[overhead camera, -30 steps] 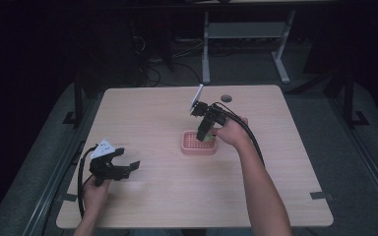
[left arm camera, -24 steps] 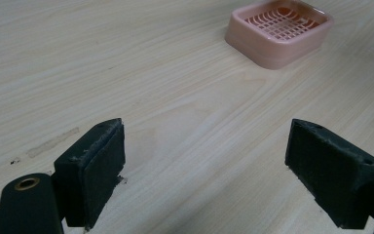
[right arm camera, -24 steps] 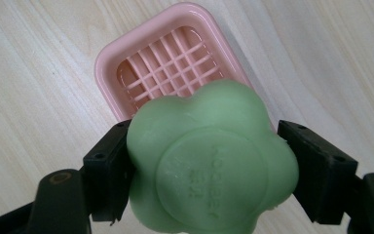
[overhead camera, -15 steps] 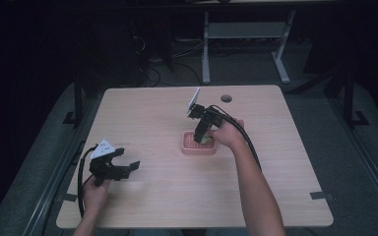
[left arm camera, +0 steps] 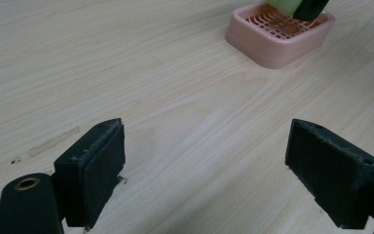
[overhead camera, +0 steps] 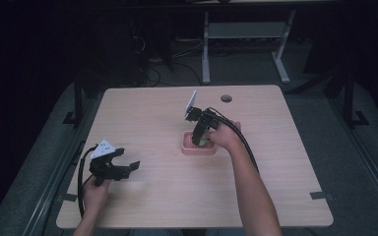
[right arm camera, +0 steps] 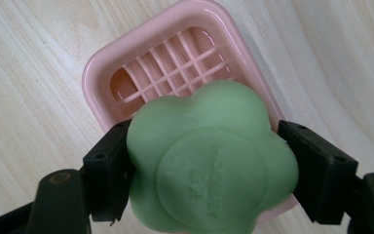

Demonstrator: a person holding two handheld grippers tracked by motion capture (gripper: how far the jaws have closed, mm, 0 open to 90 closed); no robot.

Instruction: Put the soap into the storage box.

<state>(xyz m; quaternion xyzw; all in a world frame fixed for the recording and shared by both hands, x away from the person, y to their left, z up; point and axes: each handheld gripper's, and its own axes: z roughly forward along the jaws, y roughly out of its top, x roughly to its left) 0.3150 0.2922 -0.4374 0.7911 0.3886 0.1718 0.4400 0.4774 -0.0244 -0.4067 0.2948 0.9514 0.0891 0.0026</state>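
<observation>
Bench (overhead camera: 167,206): pale wood-grain top with rounded corners and a round dark grommet hole (overhead camera: 226,98) near its far edge. Pink soap dish (overhead camera: 197,149), rectangular with a slatted grid floor, lies flat on the bench directly beneath the right gripper's jaws and well ahead of the left gripper's jaws, up and to the right in the left gripper view. A faint grey smudge (left arm camera: 53,141) marks the bench surface just ahead of the left gripper's left-hand jaw.
</observation>
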